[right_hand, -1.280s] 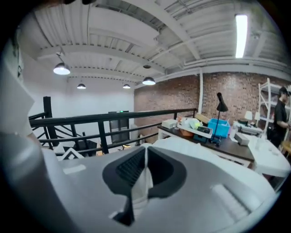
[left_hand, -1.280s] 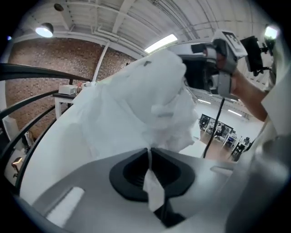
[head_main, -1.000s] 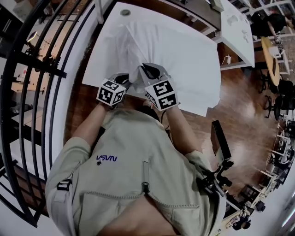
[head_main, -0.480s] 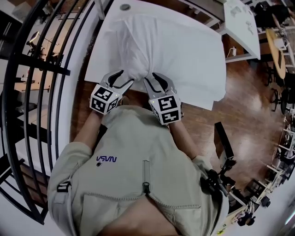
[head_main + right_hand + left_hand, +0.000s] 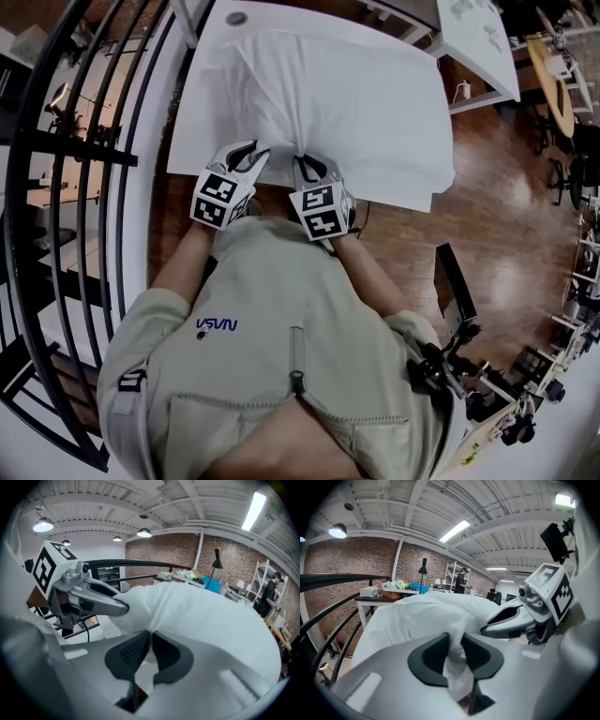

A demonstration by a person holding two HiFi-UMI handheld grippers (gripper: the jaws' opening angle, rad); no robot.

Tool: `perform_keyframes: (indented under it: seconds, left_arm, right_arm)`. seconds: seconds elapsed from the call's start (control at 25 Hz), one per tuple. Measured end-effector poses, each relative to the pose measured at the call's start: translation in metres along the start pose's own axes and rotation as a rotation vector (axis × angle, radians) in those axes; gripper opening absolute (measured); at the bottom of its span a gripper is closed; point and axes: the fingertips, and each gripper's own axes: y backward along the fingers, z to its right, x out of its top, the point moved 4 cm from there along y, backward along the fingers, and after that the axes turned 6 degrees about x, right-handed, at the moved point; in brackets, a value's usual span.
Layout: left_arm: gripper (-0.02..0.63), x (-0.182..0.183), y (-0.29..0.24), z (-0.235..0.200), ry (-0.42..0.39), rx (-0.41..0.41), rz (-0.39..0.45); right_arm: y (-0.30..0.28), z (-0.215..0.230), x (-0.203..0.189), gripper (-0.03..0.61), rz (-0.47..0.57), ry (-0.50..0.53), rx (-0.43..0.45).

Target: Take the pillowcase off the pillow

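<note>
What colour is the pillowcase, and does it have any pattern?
Plain white, no pattern. The pillowcase shows best in the head view.

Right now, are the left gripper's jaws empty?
No, the left gripper has just been closing its jaws, which pinch a fold of the white pillowcase.

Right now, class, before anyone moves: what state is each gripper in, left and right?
Left gripper: jaws have just been closing, now shut on a fold of the pillowcase.
Right gripper: jaws have just been closing, now shut on the pillowcase too.
</note>
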Motion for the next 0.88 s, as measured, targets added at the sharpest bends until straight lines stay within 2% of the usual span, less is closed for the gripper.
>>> perform_keyframes:
  seconds: [0.08,0.24,0.36,0.44,0.56,0.68,0.8,0.88]
  left_arm:
    - [0.050,0.010,0.006,-0.005,-0.026,0.011,0.027]
    - [0.035,0.028,0.020,-0.019,0.018,0.037,0.104]
    - [0.035,0.032,0.033,-0.032,0.076,0.047,0.139]
    - [0.035,0.025,0.037,-0.031,0.089,0.036,0.126]
    - [0.035,-0.004,0.034,-0.022,0.139,0.021,0.061]
    - [0.037,-0.027,0.027,-0.015,0.182,0.014,0.011]
    - [0.063,-0.025,0.025,-0.007,0.133,-0.017,-0.011]
    - [0.117,-0.006,0.034,-0.004,0.121,-0.044,0.017]
  right_arm:
    - [0.011,0.004,0.004,0.014,0.027,0.003,-0.037]
    - [0.042,0.035,0.012,0.011,0.053,0.022,-0.184]
    - [0.059,0.068,-0.004,0.011,0.020,-0.001,-0.285]
    - [0.060,0.081,-0.023,0.011,-0.034,-0.014,-0.312]
    - [0.043,0.080,-0.051,0.011,-0.121,-0.044,-0.286]
    - [0.029,0.075,-0.063,0.012,-0.178,-0.067,-0.239]
    - [0.028,0.074,-0.064,0.024,-0.196,-0.102,-0.171]
    - [0.038,0.072,-0.058,0.082,-0.189,-0.130,-0.107]
